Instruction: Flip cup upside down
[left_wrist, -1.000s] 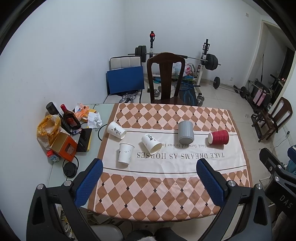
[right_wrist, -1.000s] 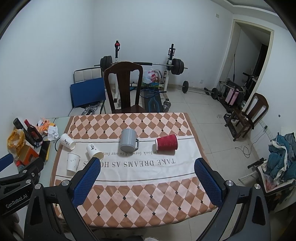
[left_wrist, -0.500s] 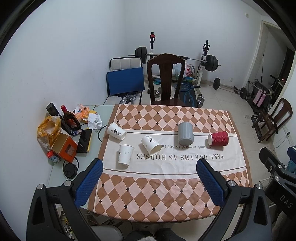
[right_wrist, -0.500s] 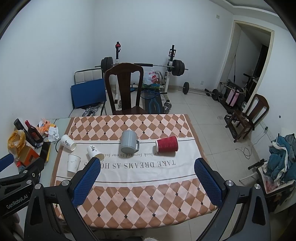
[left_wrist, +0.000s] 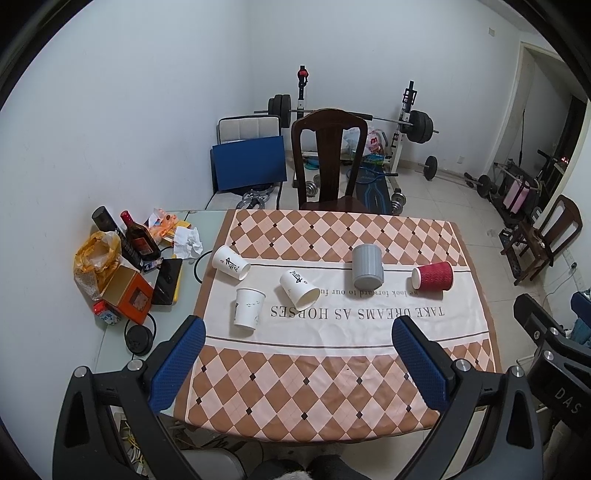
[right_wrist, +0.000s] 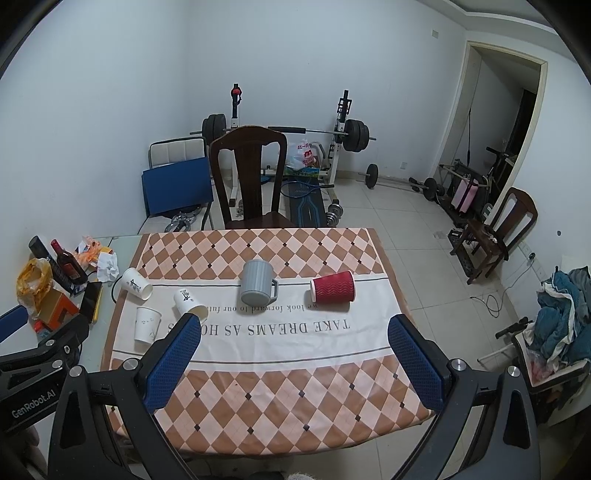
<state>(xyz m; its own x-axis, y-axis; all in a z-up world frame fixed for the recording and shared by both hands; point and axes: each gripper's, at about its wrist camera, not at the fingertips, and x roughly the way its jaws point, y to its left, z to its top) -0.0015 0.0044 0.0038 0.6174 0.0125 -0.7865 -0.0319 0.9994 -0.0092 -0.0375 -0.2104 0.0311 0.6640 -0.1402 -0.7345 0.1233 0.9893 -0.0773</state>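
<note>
Several cups sit on a checked tablecloth (left_wrist: 332, 369). A red ribbed paper cup (left_wrist: 433, 275) (right_wrist: 332, 287) lies on its side at the right. A grey mug (left_wrist: 366, 266) (right_wrist: 258, 281) stands upside down in the middle. Two white paper cups (left_wrist: 298, 289) (left_wrist: 231, 261) lie on their sides, and a third (left_wrist: 248, 307) (right_wrist: 147, 324) stands upright at the left. My left gripper (left_wrist: 297, 363) and right gripper (right_wrist: 293, 358) are open and empty, held high over the table's near edge, apart from all cups.
Bottles (left_wrist: 138, 238), an orange box (left_wrist: 125, 293), a yellow bag and crumpled paper crowd the bare table strip left of the cloth. A dark wooden chair (left_wrist: 327, 158) stands at the far side. Weights and a bench rack stand behind it. A second chair (right_wrist: 498, 229) stands at the right.
Both views have drawn back and risen slightly, so the table looks a little farther. No cup has moved. Both grippers stay open.
</note>
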